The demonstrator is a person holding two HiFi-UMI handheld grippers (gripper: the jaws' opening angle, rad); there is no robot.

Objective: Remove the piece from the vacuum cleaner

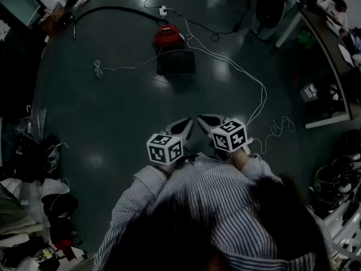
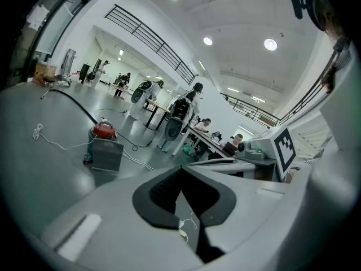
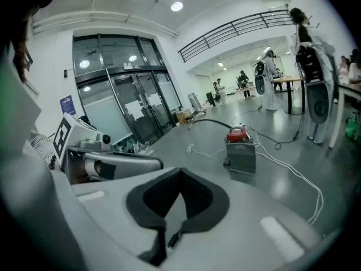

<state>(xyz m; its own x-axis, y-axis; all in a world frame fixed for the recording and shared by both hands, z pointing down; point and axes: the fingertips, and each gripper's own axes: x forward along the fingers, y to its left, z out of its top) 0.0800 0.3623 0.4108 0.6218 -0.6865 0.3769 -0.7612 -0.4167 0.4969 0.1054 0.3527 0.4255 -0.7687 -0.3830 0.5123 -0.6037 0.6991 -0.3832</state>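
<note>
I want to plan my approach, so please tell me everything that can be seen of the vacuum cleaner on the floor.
The vacuum cleaner stands upright on the dark glossy floor, well ahead of the person. It has a rounded red top and, at its near side, a grey boxy part, dull like metal. A black hose curves away from it to the left, and a white cable lies beside it. Nothing holds it.
</note>
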